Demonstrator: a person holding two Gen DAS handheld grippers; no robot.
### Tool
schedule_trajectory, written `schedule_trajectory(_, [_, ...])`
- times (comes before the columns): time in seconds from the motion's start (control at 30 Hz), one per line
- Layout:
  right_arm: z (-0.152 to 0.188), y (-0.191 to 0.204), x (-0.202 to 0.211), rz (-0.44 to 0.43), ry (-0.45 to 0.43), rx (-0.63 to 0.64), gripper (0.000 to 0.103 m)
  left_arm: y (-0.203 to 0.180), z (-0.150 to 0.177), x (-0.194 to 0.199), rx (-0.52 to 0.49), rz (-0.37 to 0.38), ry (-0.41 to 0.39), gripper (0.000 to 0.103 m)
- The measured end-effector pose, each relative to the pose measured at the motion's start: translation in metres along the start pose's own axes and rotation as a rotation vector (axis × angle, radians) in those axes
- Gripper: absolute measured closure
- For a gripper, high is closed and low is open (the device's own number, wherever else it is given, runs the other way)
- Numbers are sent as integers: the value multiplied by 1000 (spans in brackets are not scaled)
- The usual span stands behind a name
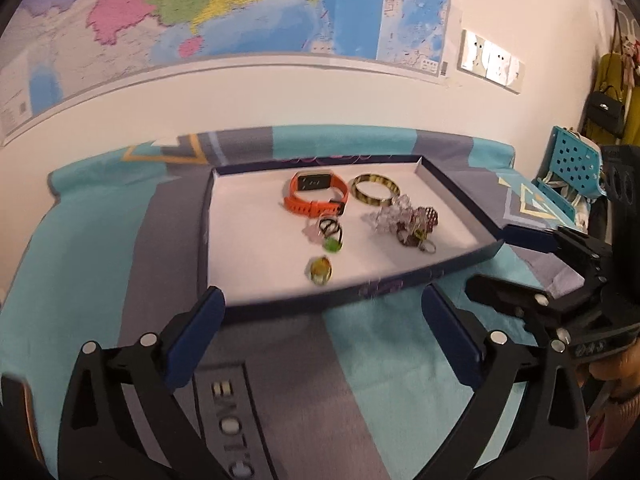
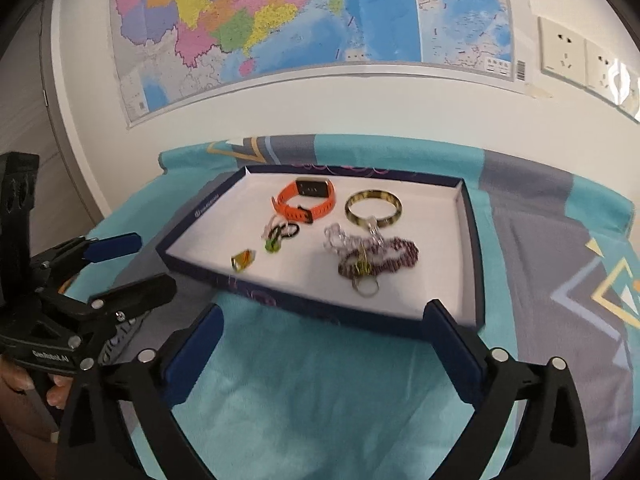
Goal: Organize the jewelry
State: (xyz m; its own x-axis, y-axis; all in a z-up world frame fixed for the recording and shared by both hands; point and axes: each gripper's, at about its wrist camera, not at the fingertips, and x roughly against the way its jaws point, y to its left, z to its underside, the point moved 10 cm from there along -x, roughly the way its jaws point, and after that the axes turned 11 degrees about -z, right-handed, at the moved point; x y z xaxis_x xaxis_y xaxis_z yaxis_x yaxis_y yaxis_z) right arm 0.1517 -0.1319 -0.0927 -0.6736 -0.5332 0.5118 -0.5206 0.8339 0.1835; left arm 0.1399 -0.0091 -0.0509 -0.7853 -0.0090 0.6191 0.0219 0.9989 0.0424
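A shallow dark-blue box lid with a white inside (image 1: 248, 240) (image 2: 200, 236) lies on the table. In it are an orange watch (image 1: 316, 194) (image 2: 306, 200), a yellow-black bangle (image 1: 376, 189) (image 2: 374, 208), a tangle of beaded bracelets with a key ring (image 1: 404, 220) (image 2: 372, 256), small rings (image 1: 330, 234) (image 2: 280, 236) and an amber ring (image 1: 320, 270) (image 2: 242, 260). My left gripper (image 1: 324, 332) (image 2: 132, 260) is open and empty in front of the tray. My right gripper (image 2: 324, 344) (image 1: 508, 264) is open and empty at the tray's near right corner.
A teal and grey patterned cloth (image 1: 360, 380) (image 2: 320, 392) covers the table. A wall with a map (image 1: 240, 12) (image 2: 300, 20) stands right behind it. A teal perforated basket (image 1: 572, 168) and hanging bags (image 1: 608, 100) are at the far right.
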Motion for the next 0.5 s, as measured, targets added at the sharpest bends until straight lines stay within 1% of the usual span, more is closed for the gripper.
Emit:
schedule_trajectory(0.13, [13,7,3,14,21,6,7,7,11,7,45,-36,0,6])
schedule_trajectory(0.23, [19,11,6,26,19,11,7,9,18,10,53,-65,9,6])
schedule_trajectory(0.3, [25,13,9,18,19,-5,7,11,21,12,54,-80,13,6])
schedule_trajectory(0.5, [35,17,14,11,25,-25,7,11,28,20,66,-84,23,6])
